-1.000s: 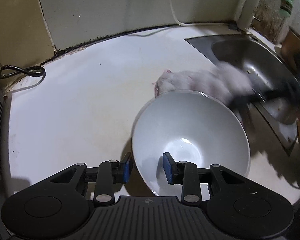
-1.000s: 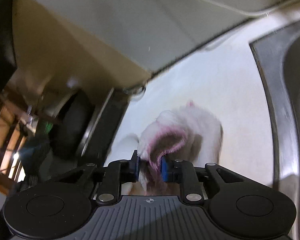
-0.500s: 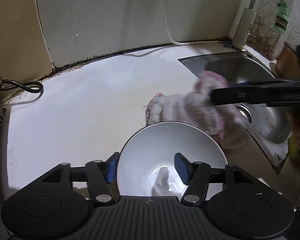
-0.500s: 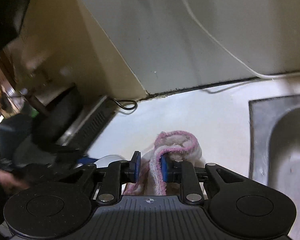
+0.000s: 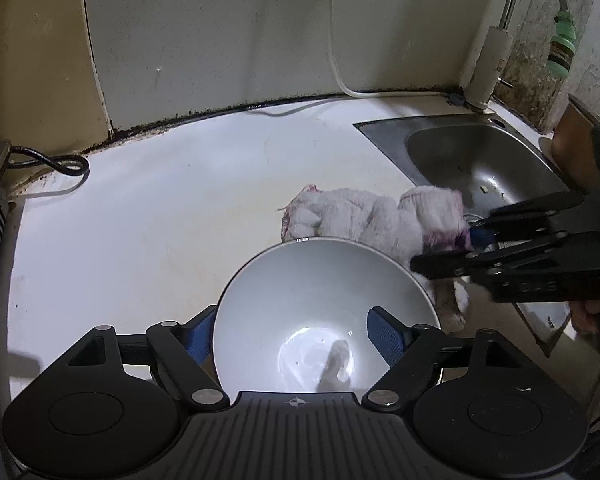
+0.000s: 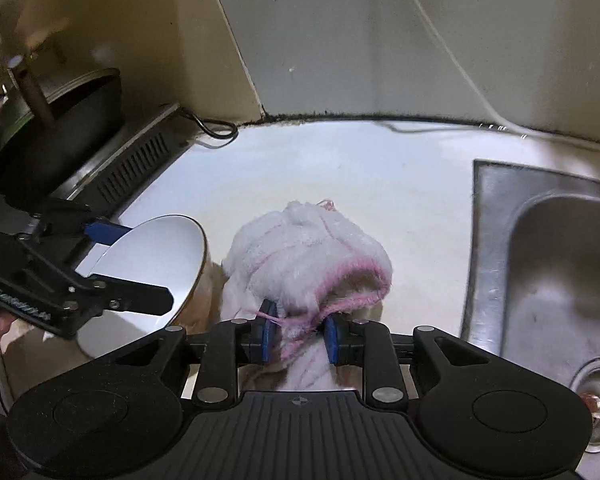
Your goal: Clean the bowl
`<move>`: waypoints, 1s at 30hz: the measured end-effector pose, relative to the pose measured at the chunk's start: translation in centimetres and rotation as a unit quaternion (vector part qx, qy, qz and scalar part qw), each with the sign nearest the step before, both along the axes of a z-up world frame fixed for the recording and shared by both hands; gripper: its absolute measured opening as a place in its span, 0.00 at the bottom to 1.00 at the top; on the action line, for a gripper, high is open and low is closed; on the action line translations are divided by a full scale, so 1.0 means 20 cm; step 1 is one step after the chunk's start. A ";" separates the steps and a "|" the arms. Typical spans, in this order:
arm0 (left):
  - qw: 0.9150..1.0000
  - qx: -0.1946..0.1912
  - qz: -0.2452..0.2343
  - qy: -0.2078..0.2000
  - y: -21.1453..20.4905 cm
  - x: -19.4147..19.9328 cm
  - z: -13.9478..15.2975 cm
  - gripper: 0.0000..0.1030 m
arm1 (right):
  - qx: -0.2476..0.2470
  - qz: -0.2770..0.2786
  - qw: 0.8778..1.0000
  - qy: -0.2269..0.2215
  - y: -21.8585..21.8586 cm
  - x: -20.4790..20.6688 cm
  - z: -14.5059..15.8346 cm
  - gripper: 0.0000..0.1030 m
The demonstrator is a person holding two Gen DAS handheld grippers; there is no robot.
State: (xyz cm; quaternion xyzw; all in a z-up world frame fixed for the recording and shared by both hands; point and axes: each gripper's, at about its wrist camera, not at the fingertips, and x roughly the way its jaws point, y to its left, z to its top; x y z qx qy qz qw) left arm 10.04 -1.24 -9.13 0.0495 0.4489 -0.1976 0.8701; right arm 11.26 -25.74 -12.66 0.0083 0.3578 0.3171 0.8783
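A white bowl (image 5: 320,292) stands on the white counter (image 5: 160,220), close under my left gripper (image 5: 292,336). The left jaws are opening and straddle the bowl's near rim, one pad outside the wall and one over the inside, neither pressing. Whether the bowl sits flat I cannot tell. Behind the bowl lies a white cloth (image 5: 360,216) with a pink hem. My right gripper (image 6: 299,338) has its jaws opening, with the hem of the cloth (image 6: 300,240) still bunched between the pads and reaching both. From the right wrist, the bowl (image 6: 156,256) shows at the left.
A steel sink (image 5: 480,160) with a tap (image 5: 496,60) lies right of the cloth. A black pan (image 6: 52,140) sits on a vented stove (image 6: 132,168) at the counter's left end. A black cable (image 5: 56,164) and a white hose (image 5: 336,60) run along the back wall.
My left jaws have spread from a grip on the bowl's rim to wide apart. The right gripper has rolled level and pulled back, the cloth now lies beside the bowl, and its jaws have parted slightly.
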 end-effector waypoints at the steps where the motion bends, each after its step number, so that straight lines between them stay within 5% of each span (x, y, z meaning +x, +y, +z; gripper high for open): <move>1: 1.000 0.000 0.000 0.001 0.00 0.00 -0.01 0.78 | -0.020 -0.002 0.999 -0.029 0.01 -0.03 0.03 0.35; 4: 1.000 -0.003 -0.001 -0.001 0.02 0.00 -0.03 0.72 | -0.075 0.004 0.989 -0.128 0.04 -0.10 0.11 0.63; 6: 1.000 -0.004 0.004 -0.002 0.04 0.01 -0.03 0.59 | -0.118 0.032 0.971 -0.204 0.09 -0.16 0.13 0.92; 10: 1.000 -0.011 0.021 0.002 0.09 0.03 -0.05 0.41 | -0.190 0.128 0.944 -0.237 0.22 -0.18 0.06 0.95; 12: 1.000 -0.009 0.030 0.004 0.11 0.04 -0.05 0.28 | -0.253 0.180 0.916 -0.254 0.32 -0.16 -0.03 0.95; 15: 0.999 -0.013 0.038 0.012 0.14 0.04 -0.06 0.26 | -0.268 0.220 0.901 -0.263 0.40 -0.12 -0.10 0.95; 17: 0.999 -0.013 0.043 0.015 0.15 0.03 -0.07 0.26 | -0.266 0.225 0.900 -0.261 0.43 -0.09 -0.13 0.95; 19: 0.999 -0.014 0.050 0.016 0.16 0.03 -0.08 0.26 | -0.221 0.203 0.934 -0.191 0.41 0.01 -0.12 0.94; 21: 0.998 -0.022 0.058 0.020 0.17 0.03 -0.08 0.26 | -0.170 0.178 0.962 -0.116 0.35 0.10 -0.11 0.75; 24: 0.997 -0.025 0.073 0.020 0.19 0.03 -0.09 0.30 | -0.073 0.091 0.993 -0.032 0.20 0.17 -0.12 0.60; 27: 0.994 -0.030 0.099 0.024 0.22 0.02 -0.10 0.35 | 0.065 -0.022 0.997 0.045 0.00 0.18 -0.14 0.55; 30: 0.992 -0.034 0.118 0.024 0.22 0.01 -0.11 0.36 | 0.089 -0.077 0.990 0.072 -0.05 0.10 -0.13 0.55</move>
